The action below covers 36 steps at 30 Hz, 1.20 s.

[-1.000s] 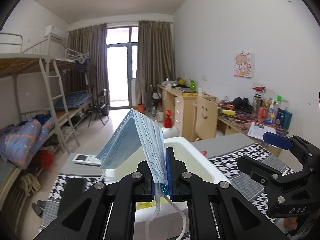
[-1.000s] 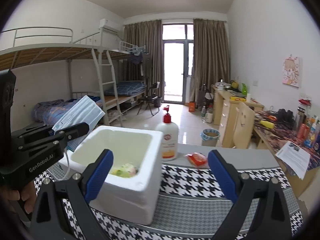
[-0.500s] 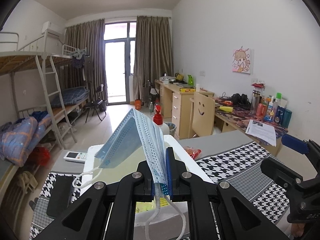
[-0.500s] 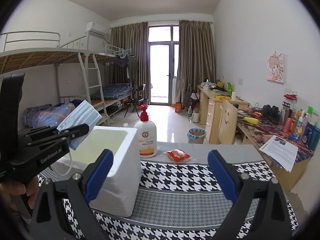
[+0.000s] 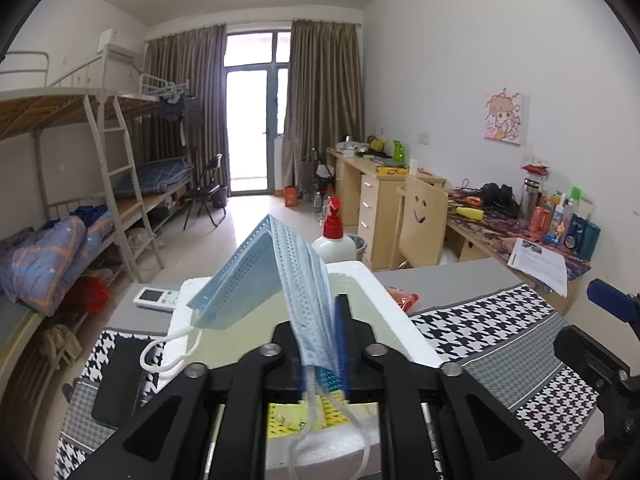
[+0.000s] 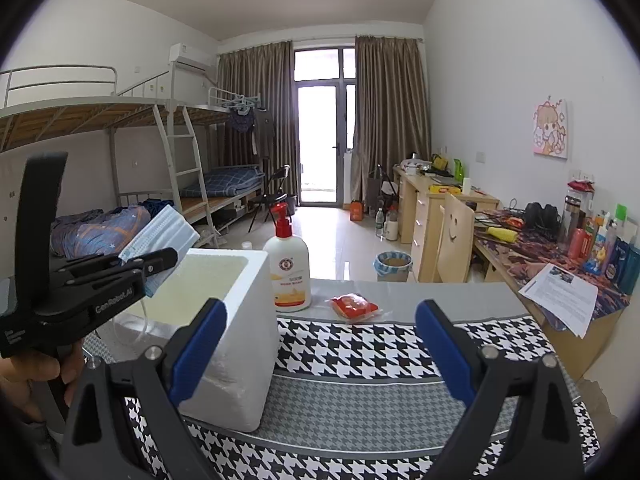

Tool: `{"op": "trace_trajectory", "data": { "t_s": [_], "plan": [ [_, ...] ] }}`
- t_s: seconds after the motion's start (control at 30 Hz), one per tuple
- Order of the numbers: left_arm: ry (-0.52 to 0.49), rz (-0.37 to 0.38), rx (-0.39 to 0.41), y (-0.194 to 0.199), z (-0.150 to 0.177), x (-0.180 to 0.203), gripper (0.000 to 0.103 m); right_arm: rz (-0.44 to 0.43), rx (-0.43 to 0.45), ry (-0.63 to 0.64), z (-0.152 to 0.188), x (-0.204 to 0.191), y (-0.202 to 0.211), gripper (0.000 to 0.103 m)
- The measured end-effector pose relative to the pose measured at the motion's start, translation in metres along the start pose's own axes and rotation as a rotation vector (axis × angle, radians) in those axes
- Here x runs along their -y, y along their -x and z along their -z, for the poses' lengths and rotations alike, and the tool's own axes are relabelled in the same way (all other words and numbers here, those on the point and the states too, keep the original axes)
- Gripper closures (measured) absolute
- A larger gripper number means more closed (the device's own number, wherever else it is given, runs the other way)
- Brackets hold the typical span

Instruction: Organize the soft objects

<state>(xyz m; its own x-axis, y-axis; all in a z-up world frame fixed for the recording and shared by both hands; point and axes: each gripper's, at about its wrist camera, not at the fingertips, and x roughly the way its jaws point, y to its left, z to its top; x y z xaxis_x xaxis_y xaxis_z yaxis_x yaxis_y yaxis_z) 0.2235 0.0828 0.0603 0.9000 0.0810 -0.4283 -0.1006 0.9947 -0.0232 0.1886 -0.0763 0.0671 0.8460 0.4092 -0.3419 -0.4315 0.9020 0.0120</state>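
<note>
Since the earlier frame, both views have been swung rightward. Left gripper (image 5: 320, 320): jaws opening, mask (image 5: 276, 276) between them, hung above the foam box (image 6: 240, 300) just ahead. Right gripper (image 6: 320, 344): spread wide, empty. Mask not yet dropped; red packet (image 6: 354, 306), ahead of the right gripper, judged next.
</note>
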Motion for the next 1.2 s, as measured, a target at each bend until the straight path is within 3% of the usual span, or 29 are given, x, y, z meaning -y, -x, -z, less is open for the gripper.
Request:
{"op": "trace_trajectory", "data": {
  "t_s": [0.03, 0.07, 0.1, 0.23, 1.2],
  "plan": [
    [0.005, -0.002, 0.0, 0.0, 0.0, 0.001, 0.056, -0.003, 0.0, 0.002, 0.0, 0.0, 0.0, 0.006],
    [0.013, -0.009, 0.006, 0.001, 0.0, 0.0, 0.043, -0.003, 0.001, 0.003, 0.0, 0.0, 0.0, 0.006],
    [0.019, -0.017, 0.018, 0.004, 0.0, 0.0, 0.024, -0.002, 0.002, 0.003, 0.0, 0.0, 0.0, 0.006],
    [0.06, -0.056, 0.064, 0.015, -0.001, -0.005, 0.002, -0.003, 0.003, 0.002, 0.0, 0.001, 0.001, 0.006],
    [0.039, -0.07, 0.106, 0.058, 0.009, 0.009, 0.001, -0.003, 0.061, 0.006, 0.006, -0.005, 0.044, 0.006]
  ]
}}
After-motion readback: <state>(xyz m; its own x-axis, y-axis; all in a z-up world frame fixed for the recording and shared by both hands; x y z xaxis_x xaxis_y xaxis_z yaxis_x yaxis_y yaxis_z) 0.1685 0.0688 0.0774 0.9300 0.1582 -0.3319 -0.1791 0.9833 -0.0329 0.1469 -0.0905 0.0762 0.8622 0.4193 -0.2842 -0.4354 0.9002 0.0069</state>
